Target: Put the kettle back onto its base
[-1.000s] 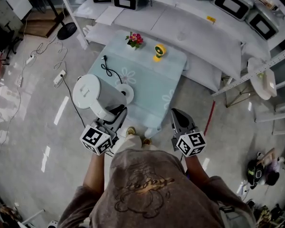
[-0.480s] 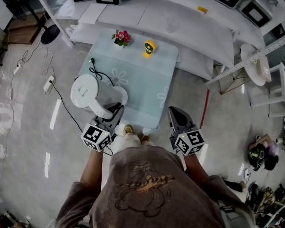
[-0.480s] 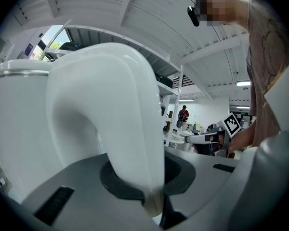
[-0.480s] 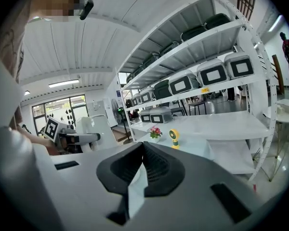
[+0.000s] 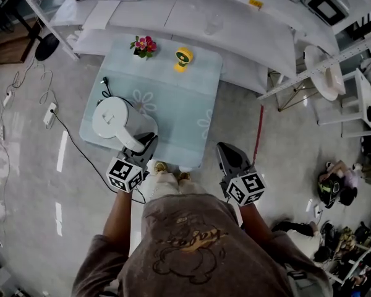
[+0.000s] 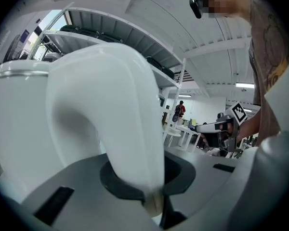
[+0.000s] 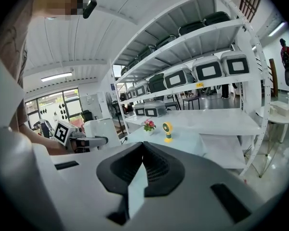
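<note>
– Where is the kettle (image 5: 113,117)?

– Over the near left part of the table (image 5: 185,110), carried by its handle. The left gripper (image 5: 143,147) is clamped on that handle: in the left gripper view, the white loop fills the space between the jaws.

– What has changed since a second ago?

– Back then the round base lay bare on the cloth, just to the right of the kettle. Now the kettle has shifted over that spot and covers it, and it looks lower and closer to the tabletop.

– Is it seated on the base?

– From above I cannot tell whether it rests on the base or hangs just over it, because the body hides the join.

– And the other hand?

– The right gripper (image 5: 226,153) is off the near edge of the table, much where it was, its jaws drawn together with nothing in them.

– Anything else on the table?

– The black cord (image 5: 105,90) lies behind the kettle. The flowers (image 5: 143,44) and the small yellow fan (image 5: 183,57) are at the far edge, as before.
</note>
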